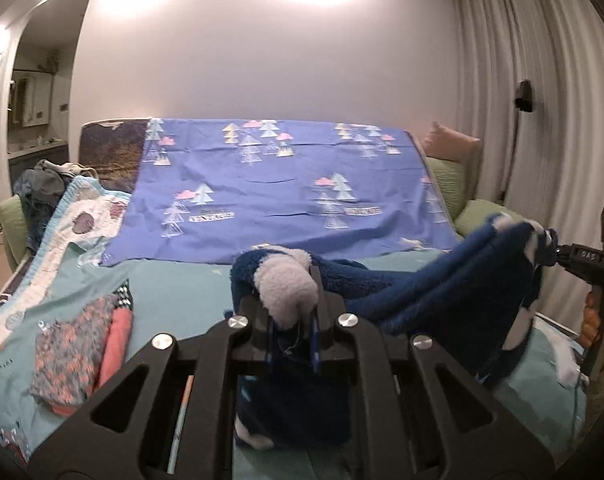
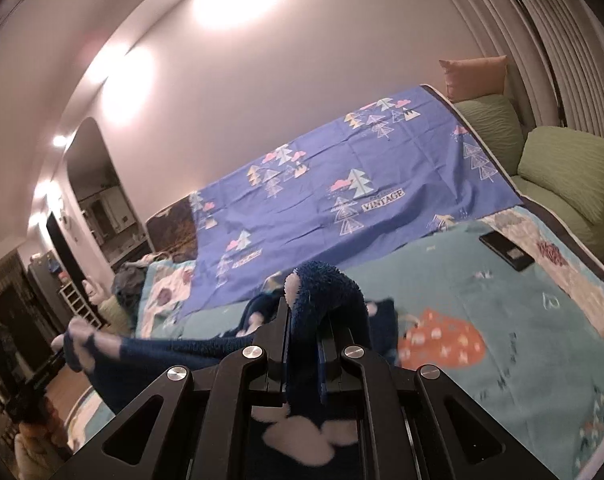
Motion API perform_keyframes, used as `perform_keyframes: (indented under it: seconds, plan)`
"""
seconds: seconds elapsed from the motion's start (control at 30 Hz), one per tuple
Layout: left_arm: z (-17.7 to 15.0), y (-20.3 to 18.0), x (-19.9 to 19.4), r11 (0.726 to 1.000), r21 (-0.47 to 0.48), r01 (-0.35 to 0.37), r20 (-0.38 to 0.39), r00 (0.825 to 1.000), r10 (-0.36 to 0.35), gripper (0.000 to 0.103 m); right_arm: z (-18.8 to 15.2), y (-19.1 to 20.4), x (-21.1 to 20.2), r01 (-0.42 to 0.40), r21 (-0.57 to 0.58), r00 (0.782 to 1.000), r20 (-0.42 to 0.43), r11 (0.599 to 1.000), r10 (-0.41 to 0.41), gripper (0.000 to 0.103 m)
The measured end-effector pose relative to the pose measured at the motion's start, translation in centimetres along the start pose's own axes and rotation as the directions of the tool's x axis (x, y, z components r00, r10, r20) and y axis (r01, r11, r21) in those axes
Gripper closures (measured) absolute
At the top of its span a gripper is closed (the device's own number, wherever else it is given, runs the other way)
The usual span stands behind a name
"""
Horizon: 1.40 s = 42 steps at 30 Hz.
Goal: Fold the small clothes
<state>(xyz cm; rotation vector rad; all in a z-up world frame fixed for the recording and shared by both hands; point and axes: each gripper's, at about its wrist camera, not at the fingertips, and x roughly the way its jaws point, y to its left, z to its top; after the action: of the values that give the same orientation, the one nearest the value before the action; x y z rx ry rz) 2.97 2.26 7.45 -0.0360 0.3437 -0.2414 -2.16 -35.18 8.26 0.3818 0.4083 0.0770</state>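
I'm holding the fleece [image 1: 413, 292] stretched above the bed [image 2: 501, 320], my left gripper [image 1: 294, 312] clamped tight on one blue-and-white corner and my right gripper [image 2: 302, 320] pinching the other. The teal cover ahead is lying open, with folded clothes [image 1: 74, 360] left, a phone [image 2: 507, 250] right. I'm reading "VINTAGE" on the sheet [image 2: 341, 184].

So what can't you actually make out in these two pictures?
- Fluffy blue garment: what kind it is; bunched and motion-blurred in both views.
- Its lower part: hidden behind the left gripper and the right gripper.
- Folded stack, left wrist view: how many pieces; only edges show.
- Dark flat object, right wrist view: too small to identify.
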Motion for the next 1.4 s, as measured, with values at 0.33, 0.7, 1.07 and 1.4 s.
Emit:
perform_keyframes:
  seconds: [0.33, 0.7, 1.07, 1.4]
  plan:
    - [0.0, 1.2, 14.9, 0.987, 0.067, -0.149, -0.074, 0.985, 0.154, 0.089, 3.0, -2.6, 14.8, 0.105, -0.001, 0.991, -0.083, 0.994, -0.105, 0.094]
    - [-7.0, 4.2, 27.2, 0.982, 0.04, -0.187, -0.34, 0.921, 0.189, 0.088, -1.6, -8.3, 28.1, 0.188, 0.02, 0.939, -0.298, 0.982, -0.174, 0.094]
    - [-7.0, 4.6, 27.3, 0.989, -0.012, -0.149, -0.358, 0.924, 0.135, 0.085, -3.2, -9.0, 29.7, 0.196, 0.014, 0.918, -0.355, 0.98, -0.179, 0.087]
    - [-2.2, 7.4, 18.2, 0.981, -0.192, 0.0, -0.161, 0.986, -0.032, 0.045, -0.1, -6.1, 19.8, 0.155, -0.051, 0.961, -0.222, 0.987, -0.163, 0.051]
